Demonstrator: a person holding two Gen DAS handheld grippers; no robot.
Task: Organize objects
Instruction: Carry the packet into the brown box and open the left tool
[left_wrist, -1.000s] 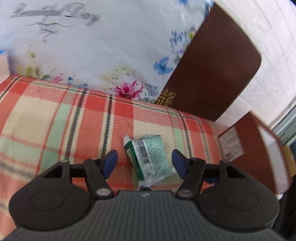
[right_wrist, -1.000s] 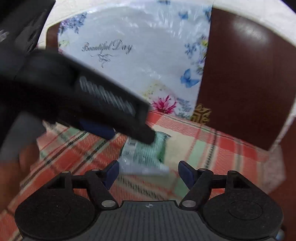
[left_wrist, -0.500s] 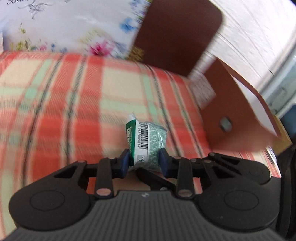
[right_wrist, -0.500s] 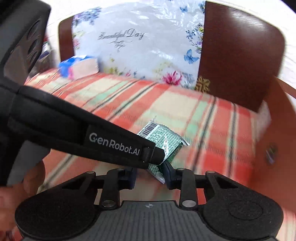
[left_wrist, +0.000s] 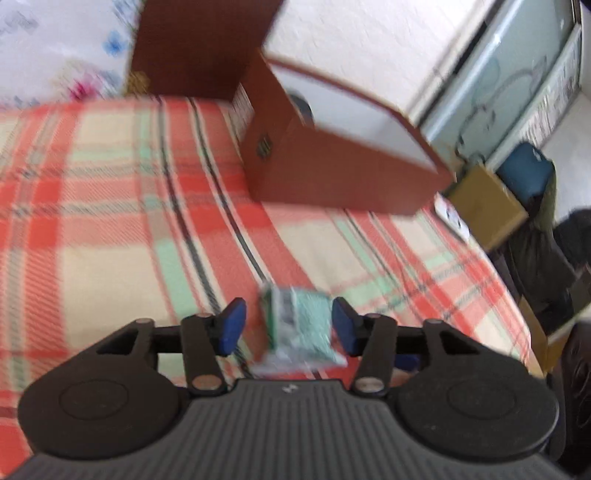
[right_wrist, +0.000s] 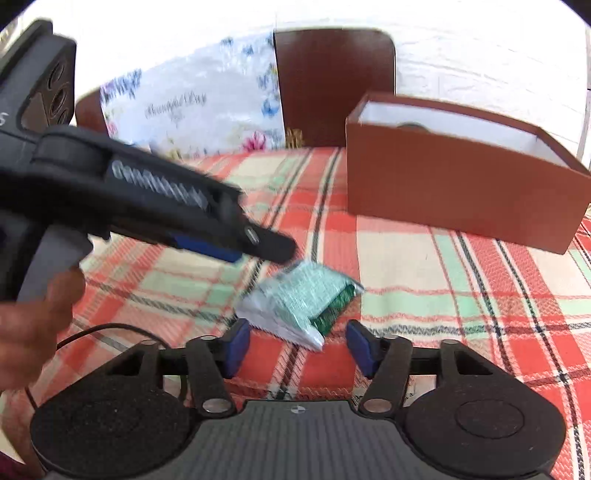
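Plaid cloth (right_wrist: 424, 273) bare toward 12 o'clock; brown box (right_wrist: 454, 192) blocks 1 o'clock; left gripper (right_wrist: 258, 243) crosses 10 o'clock.

Both wrist views low, close, facing brown box (left_wrist: 332, 177), left probably nearer

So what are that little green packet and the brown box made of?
The green packet looks like thin, shiny plastic or foil film: it is crinkled, with a flat, jagged sealed end. The brown box looks like matte cardboard or stiff board, brown outside and white inside, with thin straight walls; motion blur leaves it uncertain. Both lie on a woven-looking plaid cloth.
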